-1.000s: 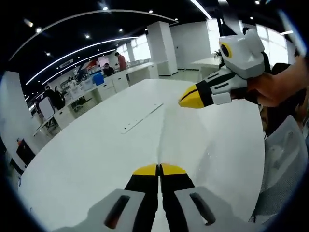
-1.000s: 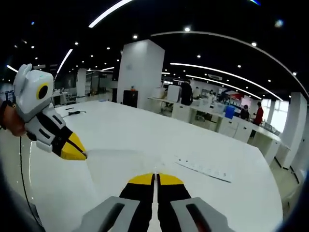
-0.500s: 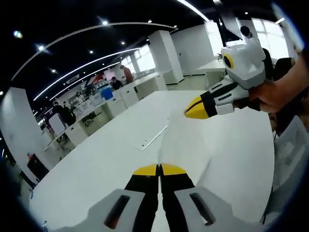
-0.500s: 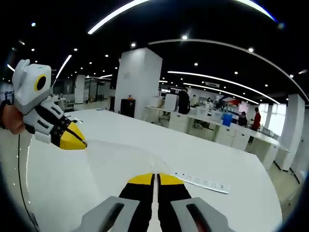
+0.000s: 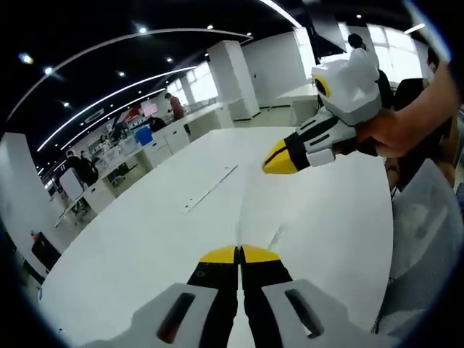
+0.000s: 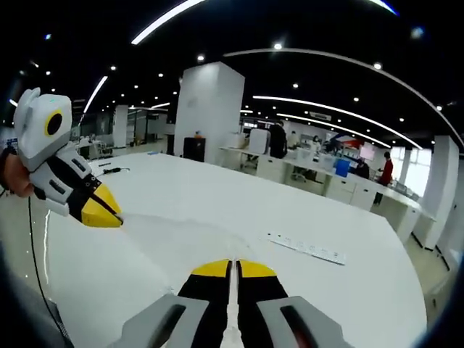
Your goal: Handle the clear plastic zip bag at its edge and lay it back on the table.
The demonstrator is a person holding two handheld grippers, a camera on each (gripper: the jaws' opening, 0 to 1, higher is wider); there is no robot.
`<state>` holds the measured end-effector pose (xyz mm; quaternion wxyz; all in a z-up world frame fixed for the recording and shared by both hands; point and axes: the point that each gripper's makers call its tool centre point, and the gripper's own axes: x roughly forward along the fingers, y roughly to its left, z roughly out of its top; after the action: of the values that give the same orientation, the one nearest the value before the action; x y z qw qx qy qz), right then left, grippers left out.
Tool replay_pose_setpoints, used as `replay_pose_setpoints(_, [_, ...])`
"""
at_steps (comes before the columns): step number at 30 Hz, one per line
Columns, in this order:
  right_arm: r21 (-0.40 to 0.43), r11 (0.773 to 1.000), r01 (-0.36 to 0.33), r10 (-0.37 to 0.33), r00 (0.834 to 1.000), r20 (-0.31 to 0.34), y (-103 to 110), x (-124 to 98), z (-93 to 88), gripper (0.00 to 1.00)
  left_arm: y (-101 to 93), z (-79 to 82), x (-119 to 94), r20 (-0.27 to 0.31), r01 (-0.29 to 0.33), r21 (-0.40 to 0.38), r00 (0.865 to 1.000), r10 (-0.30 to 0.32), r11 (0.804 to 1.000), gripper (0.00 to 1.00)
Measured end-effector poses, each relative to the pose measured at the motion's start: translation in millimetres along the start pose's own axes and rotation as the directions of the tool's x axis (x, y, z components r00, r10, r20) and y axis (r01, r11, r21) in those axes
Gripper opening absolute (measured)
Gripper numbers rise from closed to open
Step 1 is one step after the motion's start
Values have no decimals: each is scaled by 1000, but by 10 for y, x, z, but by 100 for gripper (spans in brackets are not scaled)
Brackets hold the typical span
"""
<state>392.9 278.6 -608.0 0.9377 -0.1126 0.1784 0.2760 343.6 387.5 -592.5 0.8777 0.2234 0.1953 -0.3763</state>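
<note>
Clear, thin and limp, the zip bag [image 6: 181, 232] hangs stretched between the left claw [image 5: 239, 255] and right claw [image 6: 233, 270] above the white desk [image 5: 145, 239], both pinched on its edges, likely slippery there.

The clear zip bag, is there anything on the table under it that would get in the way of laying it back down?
Nothing visible does. The clear zip bag is stretched between the left gripper and the right gripper, both shut on its edges. The white table below is bare; only a flush cable strip lies off to the side.
</note>
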Motion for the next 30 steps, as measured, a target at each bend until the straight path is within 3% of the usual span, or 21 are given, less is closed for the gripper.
replay_pose_setpoints(10, [-34,998,-58,54,994,-90,216,-244,-452,2,-454,-251,-5,-40,69,11,997,-69,998,0])
replay_pose_setpoints(12, [-84,993,-79,71,993,-92,283,-308,-447,4,-536,-316,3,-55,82,20,995,-80,996,0])
replay_pose_setpoints(16, [-242,962,-129,108,989,-98,412,-416,-410,9,-665,-427,12,-85,106,55,991,-101,993,0])
replay_pose_setpoints(19, [-403,897,-182,145,982,-120,653,-537,-382,11,-739,-498,22,-92,123,49,989,-118,991,0])
replay_pose_setpoints(20, [-417,889,-191,154,980,-123,686,-542,-379,11,-748,-505,22,-93,124,49,989,-119,991,0])
replay_pose_setpoints(22, [-535,808,-247,189,969,-161,854,-558,-400,11,-806,-567,37,-103,138,61,986,-131,989,0])
replay_pose_setpoints(30, [-679,614,-403,295,915,-275,1260,-534,-559,16,-886,-645,-6,-128,167,124,980,-151,978,0])
